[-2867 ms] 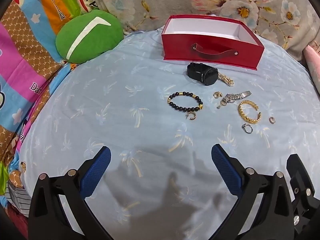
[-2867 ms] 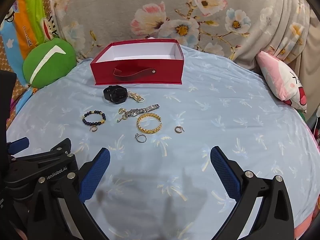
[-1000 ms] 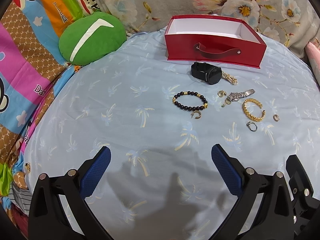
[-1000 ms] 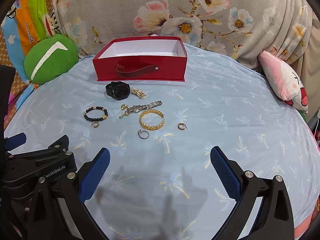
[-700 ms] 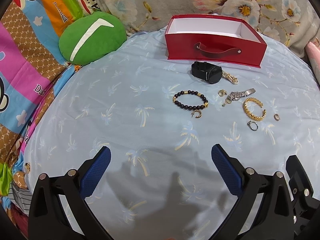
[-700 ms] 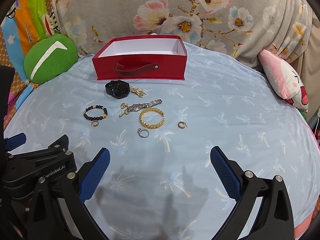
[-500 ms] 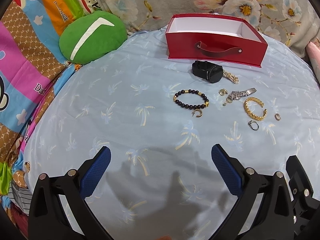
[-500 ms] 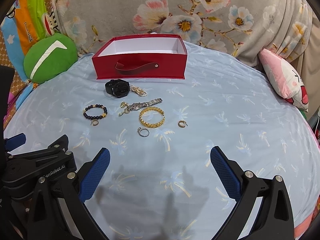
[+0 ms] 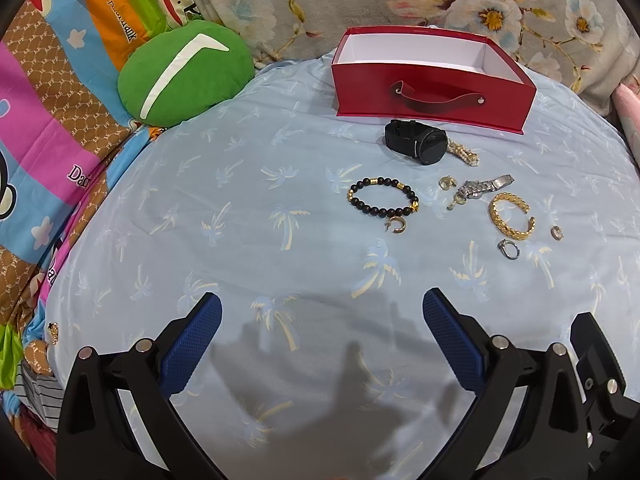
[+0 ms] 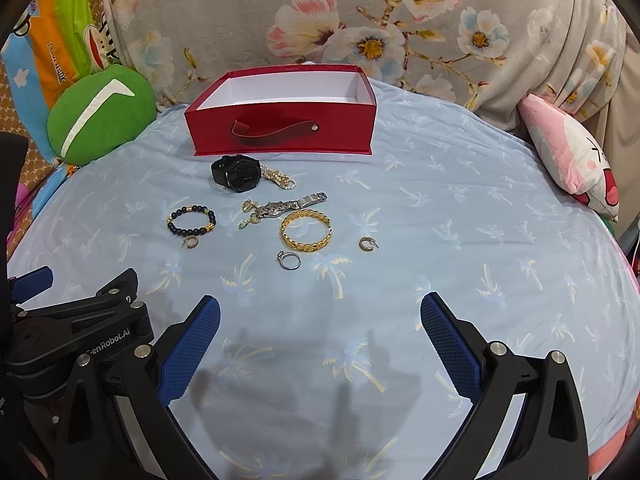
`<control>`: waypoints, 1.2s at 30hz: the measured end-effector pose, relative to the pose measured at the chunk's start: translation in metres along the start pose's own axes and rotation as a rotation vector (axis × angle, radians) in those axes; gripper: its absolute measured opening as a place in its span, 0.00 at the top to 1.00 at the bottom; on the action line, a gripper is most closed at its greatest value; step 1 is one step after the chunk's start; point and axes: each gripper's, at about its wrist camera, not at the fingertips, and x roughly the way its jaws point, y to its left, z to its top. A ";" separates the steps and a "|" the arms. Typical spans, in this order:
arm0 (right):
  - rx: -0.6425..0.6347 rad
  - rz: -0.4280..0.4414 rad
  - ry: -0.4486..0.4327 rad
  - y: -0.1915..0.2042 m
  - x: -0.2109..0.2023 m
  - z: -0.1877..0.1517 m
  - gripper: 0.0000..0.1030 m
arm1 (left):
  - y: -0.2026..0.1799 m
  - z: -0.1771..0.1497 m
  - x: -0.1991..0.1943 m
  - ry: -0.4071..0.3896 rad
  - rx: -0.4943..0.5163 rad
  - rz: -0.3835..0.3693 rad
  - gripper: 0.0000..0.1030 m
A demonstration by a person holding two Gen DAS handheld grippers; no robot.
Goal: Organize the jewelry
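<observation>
An open red box (image 9: 432, 92) (image 10: 282, 130) with a white inside stands at the back of a light blue sheet. In front of it lie a black watch (image 9: 418, 142) (image 10: 237, 173), a pearl strand (image 10: 279, 176), a black bead bracelet (image 9: 382, 201) (image 10: 191, 220), a silver watch band (image 10: 288, 205), a gold bangle (image 9: 512, 216) (image 10: 306, 230), a silver ring (image 10: 289, 260) and small earrings (image 10: 367, 243). My left gripper (image 9: 322, 322) and right gripper (image 10: 320, 322) hover open and empty, well short of the jewelry.
A green round cushion (image 9: 184, 74) lies at the back left, a pink cushion (image 10: 572, 160) at the right. A floral blanket (image 10: 360, 20) rises behind the box. The left gripper's body (image 10: 76, 328) shows at the right view's lower left.
Both views have shifted only slightly; the jewelry sits a little farther from the grippers than 2.9 s ago. Both grippers stayed open and nothing was picked up.
</observation>
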 end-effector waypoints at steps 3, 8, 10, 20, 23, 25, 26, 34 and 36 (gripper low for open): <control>0.000 -0.001 0.000 -0.001 0.000 0.001 0.05 | 0.000 0.000 0.000 0.001 0.000 0.000 0.05; 0.001 0.000 0.001 -0.001 0.000 0.001 0.05 | 0.000 -0.001 0.001 0.003 0.001 0.000 0.05; 0.000 0.001 0.000 -0.001 0.000 0.001 0.05 | -0.001 -0.001 0.002 0.003 0.000 0.001 0.05; -0.004 0.018 0.009 -0.001 0.007 -0.001 0.05 | -0.001 -0.003 0.004 0.013 0.001 -0.011 0.05; -0.006 0.027 0.016 0.000 0.011 -0.001 0.05 | -0.001 -0.002 0.005 0.016 0.000 -0.012 0.05; -0.006 0.033 0.018 -0.001 0.012 0.002 0.05 | 0.000 0.000 0.005 0.013 -0.001 -0.011 0.05; -0.007 0.036 0.019 -0.003 0.012 0.004 0.05 | 0.001 0.001 0.006 0.010 -0.004 -0.012 0.05; 0.018 0.066 0.045 -0.012 0.042 0.021 0.05 | 0.008 0.016 0.027 0.018 -0.008 -0.004 0.05; 0.020 0.072 0.049 -0.013 0.052 0.028 0.05 | 0.012 0.023 0.036 0.023 -0.017 -0.009 0.05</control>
